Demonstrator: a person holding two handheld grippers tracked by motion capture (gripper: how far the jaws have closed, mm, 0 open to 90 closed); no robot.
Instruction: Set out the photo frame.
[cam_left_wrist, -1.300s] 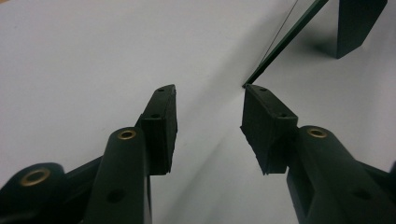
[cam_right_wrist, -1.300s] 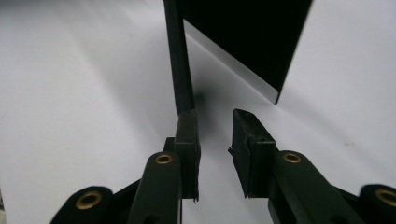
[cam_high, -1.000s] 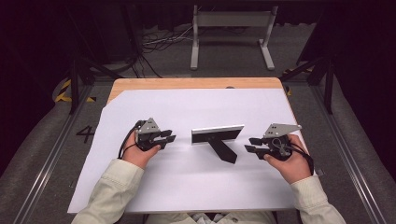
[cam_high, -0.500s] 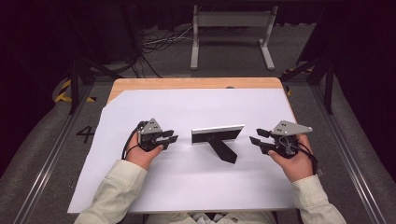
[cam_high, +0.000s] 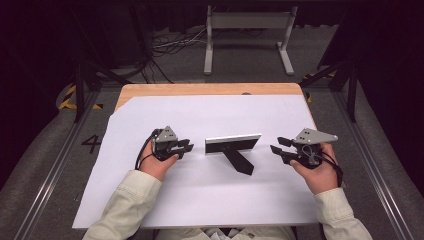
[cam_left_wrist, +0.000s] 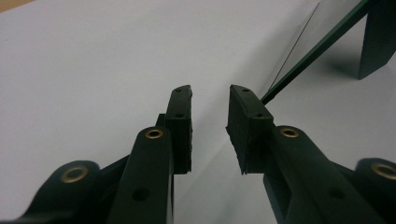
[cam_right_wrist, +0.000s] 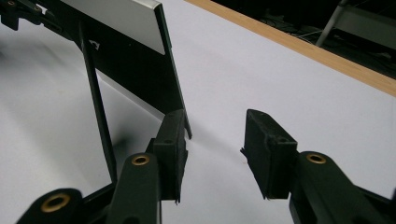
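A small picture frame (cam_high: 232, 145) stands upright mid-table with its black back and prop leg (cam_high: 239, 161) toward me. My left gripper (cam_high: 189, 146) lies level just left of it, pointing at its left edge. Its jaws are open with nothing between them and have just closed a little. In the left gripper view the gripper (cam_left_wrist: 210, 91) hovers over white paper, and the frame's edge (cam_left_wrist: 317, 49) runs off to the upper right. My right gripper (cam_high: 276, 145) points at the frame's right edge. Its jaws are open, have just been opening, and hold nothing (cam_right_wrist: 215, 116). The frame's corner (cam_right_wrist: 173, 93) sits just beyond the left pad.
A large white sheet (cam_high: 200, 200) covers the wooden table (cam_high: 200, 89). Beyond the far edge, a grey metal stand (cam_high: 247, 30) and loose cables (cam_high: 165, 45) sit on the dark floor. Rails run along both sides of the table.
The right gripper has shifted slightly to the right and its jaws stand wider than a second ago. The left hand and the frame stay where they were.
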